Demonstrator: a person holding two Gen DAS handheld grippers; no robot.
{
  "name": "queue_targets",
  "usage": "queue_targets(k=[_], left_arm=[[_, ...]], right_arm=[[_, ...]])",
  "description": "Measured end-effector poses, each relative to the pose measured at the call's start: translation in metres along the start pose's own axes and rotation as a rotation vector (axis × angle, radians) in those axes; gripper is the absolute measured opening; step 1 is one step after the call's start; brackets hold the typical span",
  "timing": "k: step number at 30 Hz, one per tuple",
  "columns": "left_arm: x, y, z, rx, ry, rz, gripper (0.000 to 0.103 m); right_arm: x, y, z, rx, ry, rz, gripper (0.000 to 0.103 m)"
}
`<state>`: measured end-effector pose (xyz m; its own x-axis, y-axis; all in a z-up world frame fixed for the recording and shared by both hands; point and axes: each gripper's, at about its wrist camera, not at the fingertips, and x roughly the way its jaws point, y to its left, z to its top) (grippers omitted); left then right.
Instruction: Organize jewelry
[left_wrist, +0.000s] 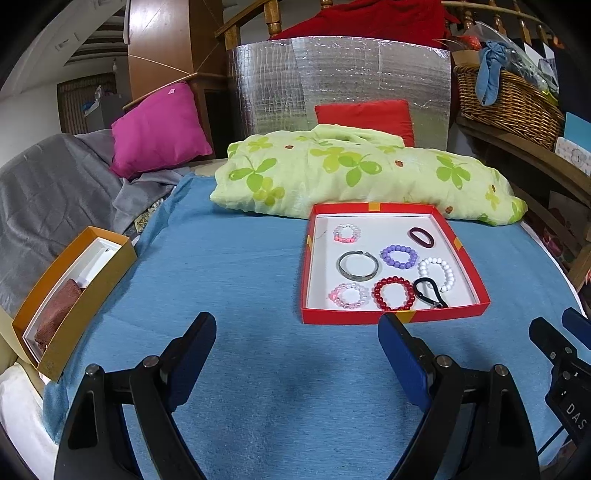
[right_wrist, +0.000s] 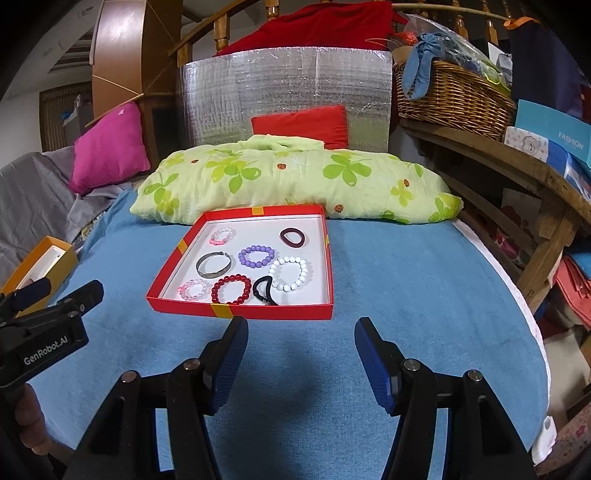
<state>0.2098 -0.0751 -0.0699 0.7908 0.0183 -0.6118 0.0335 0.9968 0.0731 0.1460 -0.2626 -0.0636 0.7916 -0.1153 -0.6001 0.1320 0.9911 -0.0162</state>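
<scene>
Left gripper (left_wrist: 297, 343): we see its jaws spread wide with nothing between them, hovering over bare blue cloth, just short of the tray's near edge.
Right gripper (right_wrist: 301, 343): we see its jaws parted, less wide than the left, also empty, above the cloth in front of the tray's near edge.
Blue cloth (left_wrist: 240, 266): it covers the bed surface that carries everything here.
Red tray (left_wrist: 391, 316): a shallow red box with a white floor, lying flat near the far edge of the cloth, towards its right side.
Near row in tray: we find a pale pink bead bracelet (left_wrist: 348, 295) at the left, a dark red bead bracelet (left_wrist: 393, 293) beside it, and a black hair tie (left_wrist: 429, 293) at the right.
Middle row: a grey metal bangle (left_wrist: 358, 266), a purple bead bracelet (left_wrist: 399, 256), a white bead bracelet (left_wrist: 437, 274).
Far row: a pink-and-white bead bracelet (left_wrist: 347, 233) at the left, a maroon hair tie (left_wrist: 422, 237) at the right.
Orange box (left_wrist: 79, 295): open, at the cloth's left edge, well apart from the tray, holding a brownish folded item.
Green floral quilt (left_wrist: 362, 173): bunched along the cloth's far edge, touching the tray's far side.
Beyond: a pink cushion (left_wrist: 159, 129), a red cushion (left_wrist: 365, 116), a wicker basket (left_wrist: 506, 99).
</scene>
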Motion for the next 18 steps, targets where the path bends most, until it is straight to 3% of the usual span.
queue_targets(k=[18], left_arm=[[-0.004,0.006,0.001,-0.014,-0.003,0.001,0.090]], right_arm=[[0.002,0.011,0.000,-0.001,0.002,0.008,0.064]])
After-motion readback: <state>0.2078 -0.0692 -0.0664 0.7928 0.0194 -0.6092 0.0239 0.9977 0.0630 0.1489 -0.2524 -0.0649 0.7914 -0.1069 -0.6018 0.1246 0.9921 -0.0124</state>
